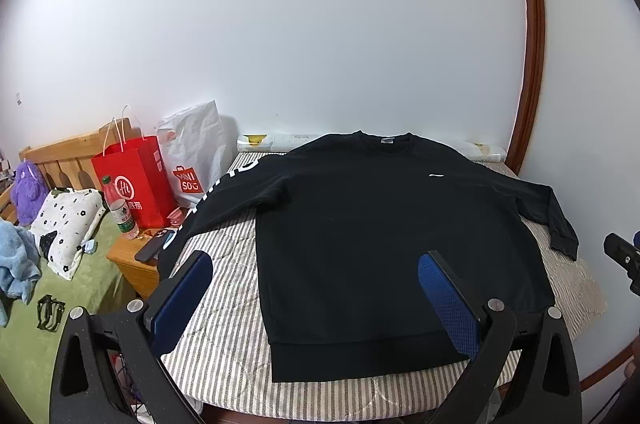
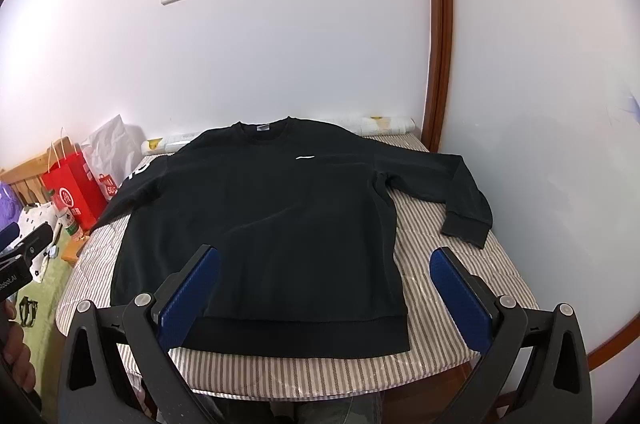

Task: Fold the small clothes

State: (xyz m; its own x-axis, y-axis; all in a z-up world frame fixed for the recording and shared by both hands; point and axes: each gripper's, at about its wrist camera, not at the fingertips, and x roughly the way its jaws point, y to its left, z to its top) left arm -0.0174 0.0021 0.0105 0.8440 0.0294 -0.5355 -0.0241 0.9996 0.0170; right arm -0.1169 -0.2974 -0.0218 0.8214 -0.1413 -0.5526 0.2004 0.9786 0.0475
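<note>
A black long-sleeved sweatshirt (image 1: 360,232) lies flat, face up, on a striped cloth-covered table (image 1: 224,304), collar at the far side, hem toward me. Its sleeves spread out to both sides. It also shows in the right wrist view (image 2: 272,224). My left gripper (image 1: 316,260) is open and empty, hovering over the hem's left half. My right gripper (image 2: 324,256) is open and empty, hovering over the hem's right half. The right gripper's body shows at the left view's right edge (image 1: 622,260). The left gripper's body shows at the right view's left edge (image 2: 20,248).
A red paper bag (image 1: 132,180) and a white bag (image 1: 196,156) stand left of the table on a low wooden stand, with a bottle (image 1: 120,208) and a phone (image 1: 154,246). A bed with pillows lies further left. A white wall and a wooden door frame (image 1: 534,36) stand behind.
</note>
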